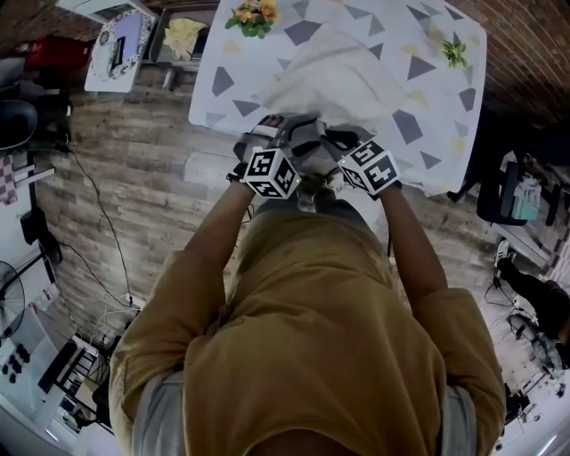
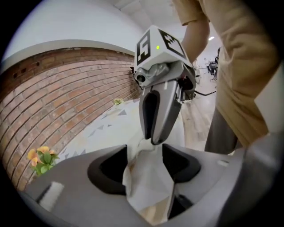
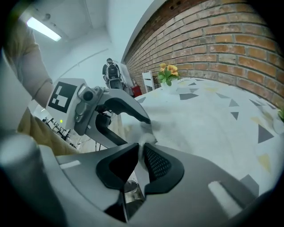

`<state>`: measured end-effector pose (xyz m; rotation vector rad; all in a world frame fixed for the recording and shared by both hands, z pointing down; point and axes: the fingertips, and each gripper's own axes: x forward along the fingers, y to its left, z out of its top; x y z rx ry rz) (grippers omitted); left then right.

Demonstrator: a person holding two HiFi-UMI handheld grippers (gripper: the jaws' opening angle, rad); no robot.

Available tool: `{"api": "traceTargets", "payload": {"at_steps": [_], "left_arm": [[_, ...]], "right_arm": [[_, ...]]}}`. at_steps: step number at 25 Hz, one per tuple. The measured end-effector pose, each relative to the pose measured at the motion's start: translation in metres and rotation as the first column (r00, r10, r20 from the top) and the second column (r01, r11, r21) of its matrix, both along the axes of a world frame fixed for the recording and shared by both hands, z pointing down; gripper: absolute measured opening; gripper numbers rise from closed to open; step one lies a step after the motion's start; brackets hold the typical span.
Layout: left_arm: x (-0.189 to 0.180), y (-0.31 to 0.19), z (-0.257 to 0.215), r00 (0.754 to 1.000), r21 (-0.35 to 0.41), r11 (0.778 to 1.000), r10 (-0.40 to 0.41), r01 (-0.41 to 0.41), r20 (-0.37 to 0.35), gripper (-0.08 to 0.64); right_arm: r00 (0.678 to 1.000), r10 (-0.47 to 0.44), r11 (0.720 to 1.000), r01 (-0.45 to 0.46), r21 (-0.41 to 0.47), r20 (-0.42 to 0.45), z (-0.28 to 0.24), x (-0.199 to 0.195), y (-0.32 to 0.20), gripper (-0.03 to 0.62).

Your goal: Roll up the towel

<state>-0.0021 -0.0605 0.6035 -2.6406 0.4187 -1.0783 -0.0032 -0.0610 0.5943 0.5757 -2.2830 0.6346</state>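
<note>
- At the near edge of the triangle-patterned tabletop [image 1: 443,89], the two grippers meet side by side over the end of the white towel [image 1: 329,76]. The towel lies crumpled from that edge toward the middle.
- Left gripper [image 2: 144,165]: its jaws stand partly apart, and a thick bunch of towel fills the gap, pressed by both pads.
- Right gripper [image 3: 140,160]: its jaws are almost together, pinching a thin fold of towel between the pads.
- From the left gripper view, the right gripper's tips sit on the towel just ahead of the left jaws.
- Orange and yellow flowers [image 1: 254,16] stand at the far left corner, and a small green sprig [image 1: 454,52] lies near the far right.
- The person, in a mustard shirt [image 1: 329,338], stands close against the tabletop's edge.
</note>
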Motion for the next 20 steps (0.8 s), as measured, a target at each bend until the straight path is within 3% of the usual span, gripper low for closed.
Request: {"api": "traceTargets", "payload": {"at_steps": [4, 7, 9, 12, 14, 16, 20], "left_arm": [[0.008, 0.003, -0.003, 0.999, 0.004, 0.999, 0.053, -0.053, 0.001, 0.295], [0.009, 0.007, 0.000, 0.997, -0.002, 0.997, 0.081, -0.081, 0.016, 0.229], [0.012, 0.012, 0.001, 0.996, -0.036, 0.995, 0.093, -0.093, 0.008, 0.148], [0.013, 0.012, -0.005, 0.998, -0.134, 0.991, 0.016, -0.024, -0.057, 0.128], [0.011, 0.008, -0.009, 0.992, -0.192, 0.980, -0.062, 0.041, -0.106, 0.127], [0.010, 0.007, -0.008, 0.983, -0.231, 0.970, -0.115, 0.081, -0.140, 0.126], [0.014, 0.014, -0.013, 0.975, -0.280, 0.955, -0.148, 0.096, -0.168, 0.126]], "right_arm": [[0.999, -0.052, 0.998, 0.052, -0.036, 0.014, -0.003, 0.001, 0.007, 0.044], [0.995, -0.089, 0.992, 0.093, -0.082, 0.048, -0.007, 0.002, 0.012, 0.046], [0.993, -0.104, 0.990, 0.108, -0.089, 0.050, -0.008, 0.003, 0.013, 0.044], [0.993, -0.106, 0.991, 0.110, -0.081, 0.058, -0.012, 0.008, 0.014, 0.048], [0.993, -0.115, 0.993, 0.116, -0.028, 0.025, -0.019, 0.017, 0.015, 0.052], [0.987, -0.141, 0.985, 0.147, 0.087, -0.076, -0.022, 0.027, 0.018, 0.092], [0.930, -0.177, 0.905, 0.283, 0.319, -0.322, -0.011, 0.026, 0.025, 0.129]]}}
